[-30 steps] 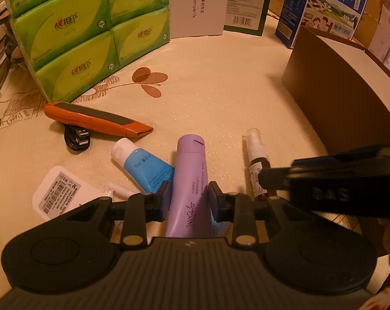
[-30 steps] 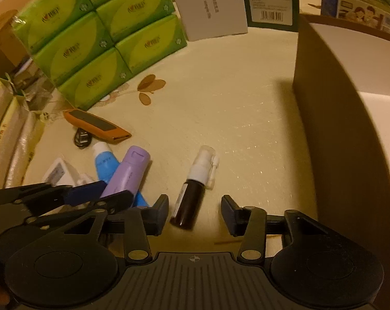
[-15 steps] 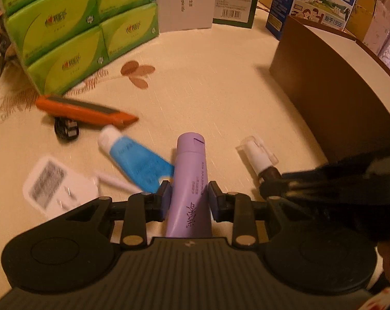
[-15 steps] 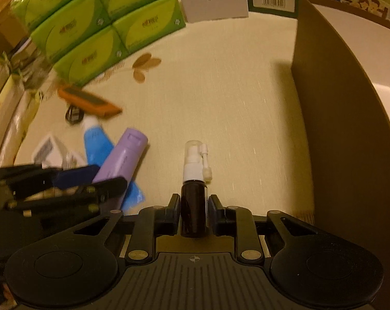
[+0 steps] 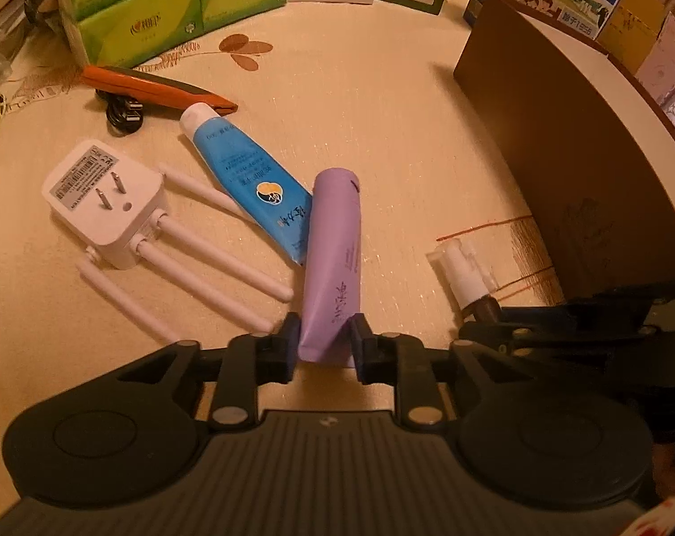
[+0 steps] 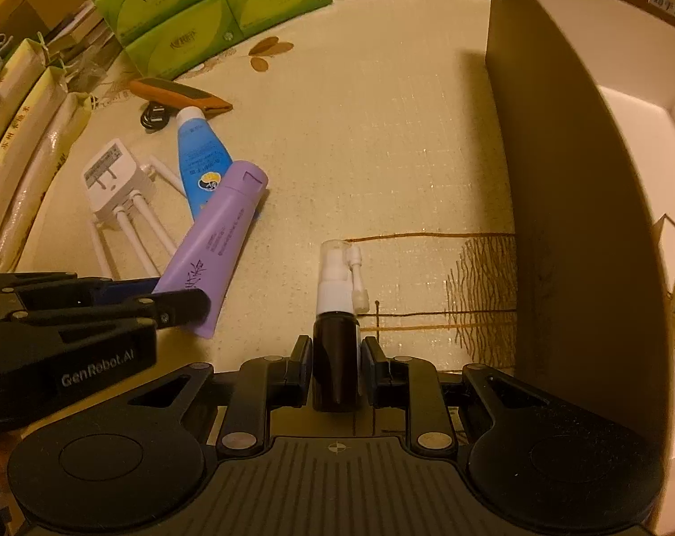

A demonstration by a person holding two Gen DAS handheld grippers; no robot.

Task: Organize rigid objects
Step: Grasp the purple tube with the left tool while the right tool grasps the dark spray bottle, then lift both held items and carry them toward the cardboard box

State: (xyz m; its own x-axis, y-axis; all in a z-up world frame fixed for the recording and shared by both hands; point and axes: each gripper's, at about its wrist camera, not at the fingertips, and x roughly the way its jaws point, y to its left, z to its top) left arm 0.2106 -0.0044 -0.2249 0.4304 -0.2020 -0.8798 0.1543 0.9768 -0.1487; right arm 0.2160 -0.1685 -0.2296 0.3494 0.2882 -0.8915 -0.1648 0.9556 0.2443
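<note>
Left hand-held gripper [image 5: 324, 343], jaws closing, pinches the purple tube [image 5: 333, 263], cap pointing far; right hand-held gripper [image 6: 336, 357] clamps the dark spray bottle [image 6: 336, 348], nozzle pointing far.

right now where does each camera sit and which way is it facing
Left wrist: on the left gripper, angled down at the table; jaws closing on the purple tube; right gripper at right.
Right wrist: on the right gripper, angled down; jaws shut on the spray bottle; left gripper at left, brown box at right.
Shared: both tubes, bottle, plug, box.
</note>
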